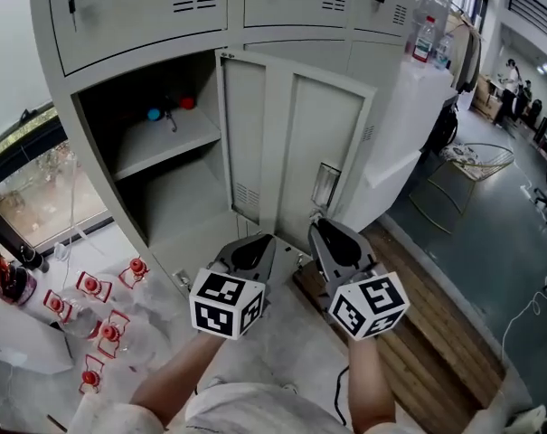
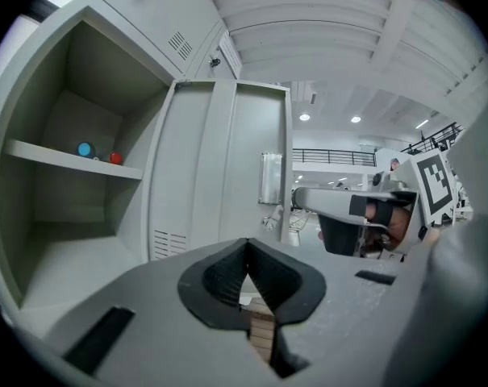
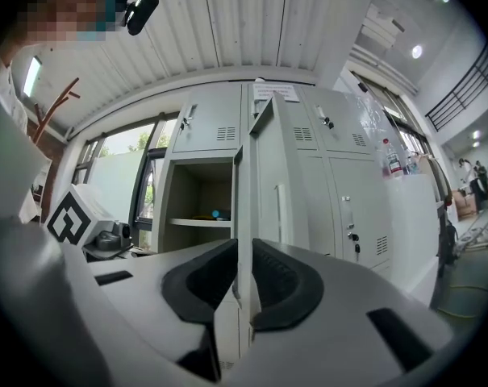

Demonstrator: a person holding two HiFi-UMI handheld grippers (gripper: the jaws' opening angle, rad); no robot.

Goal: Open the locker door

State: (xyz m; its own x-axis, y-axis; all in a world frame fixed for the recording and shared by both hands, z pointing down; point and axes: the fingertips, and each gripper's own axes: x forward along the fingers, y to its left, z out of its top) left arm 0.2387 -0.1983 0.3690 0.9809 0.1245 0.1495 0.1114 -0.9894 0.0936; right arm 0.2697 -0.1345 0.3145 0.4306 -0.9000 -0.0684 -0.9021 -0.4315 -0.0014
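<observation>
Right claw [image 3: 244,268] up close: the grey door [image 3: 269,184] stands swung wide beside its compartment [image 1: 178,202], and I'm pinching its free edge. My left claw [image 2: 246,256] is pressed together, empty.

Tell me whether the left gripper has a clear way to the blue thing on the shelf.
Probably yes: the door stands wide open, the left gripper is empty, and nothing stands between it and the blue thing on the shelf.
</observation>
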